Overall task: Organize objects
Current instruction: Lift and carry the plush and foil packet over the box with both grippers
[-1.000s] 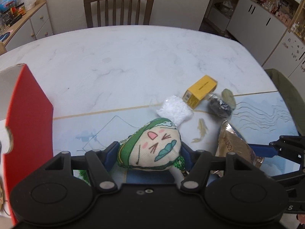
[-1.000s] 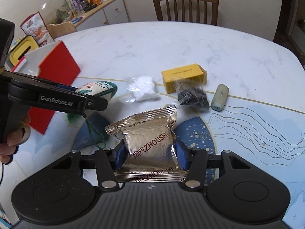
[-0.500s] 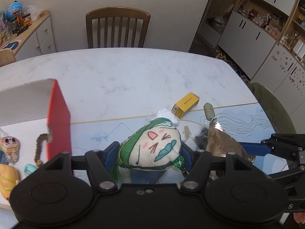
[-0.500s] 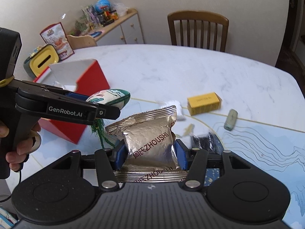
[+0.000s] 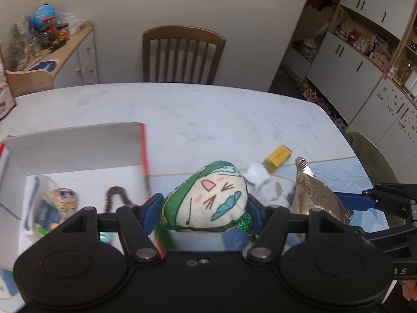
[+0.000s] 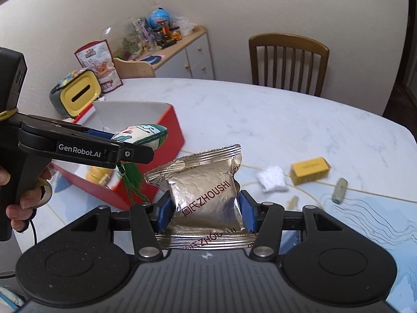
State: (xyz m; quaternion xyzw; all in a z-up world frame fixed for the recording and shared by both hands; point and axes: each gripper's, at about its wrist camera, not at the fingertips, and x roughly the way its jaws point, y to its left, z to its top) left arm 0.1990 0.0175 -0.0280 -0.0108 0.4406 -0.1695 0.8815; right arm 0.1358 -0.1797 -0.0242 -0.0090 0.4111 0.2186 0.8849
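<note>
Green-and-cream cloth is bulging out between the blue pads of the left gripper [image 5: 204, 210]: the plush sachet [image 5: 208, 198], with its drawn cartoon face turned toward the camera, is sitting squarely between the jaws, which are pressing in on both of its sides. Its green tassel [image 6: 131, 182] is dangling below the fingers, and the whole toy is hanging in the air just beside the right wall of the red box [image 6: 174, 127], near the box's open top. Inside the box, a small figure, a brown cord and a clear bag are lying on the white floor, somewhat blurred.

The right gripper [image 6: 206, 210] is clamping a silver foil packet [image 6: 206, 190] printed with "ZHOUSHI"; the packet is standing upright between the blue pads, its crimped lower edge lying across the gripper body and its upper edge rising well above the fingertips. It too is off the table, just to the right of the sachet.

On the marble table [image 6: 286, 114], the yellow carton [image 6: 310, 169], the white wad [image 6: 271, 182] and a pale green roll [image 6: 340, 190] are lying apart from both grippers. A hand [image 6: 23, 195] is gripping the left handle.
</note>
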